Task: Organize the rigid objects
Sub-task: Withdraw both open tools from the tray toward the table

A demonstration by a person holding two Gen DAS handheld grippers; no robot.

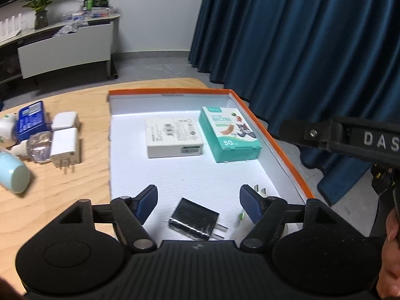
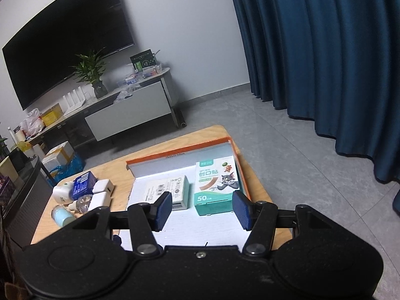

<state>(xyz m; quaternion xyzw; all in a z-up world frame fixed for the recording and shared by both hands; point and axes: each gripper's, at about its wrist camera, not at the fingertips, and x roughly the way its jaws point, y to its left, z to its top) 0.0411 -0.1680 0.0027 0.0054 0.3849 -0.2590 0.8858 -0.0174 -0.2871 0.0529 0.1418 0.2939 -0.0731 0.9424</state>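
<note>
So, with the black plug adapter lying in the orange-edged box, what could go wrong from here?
1. The open left gripper hangs just over the black plug adapter; lowering could knock it aside.
2. The pale blue cup lies on its side near the wooden table edge and might roll off.
3. The items left of the orange-edged box sit crowded, so picking one may push its neighbours.

Black charger (image 1: 193, 218) flat in orange-rimmed tray (image 1: 282, 147), prongs right.

A white plug (image 1: 260, 190) hides behind the left hand-held gripper (image 1: 198, 203); the blue cup (image 1: 12, 173) is cropped.
</note>
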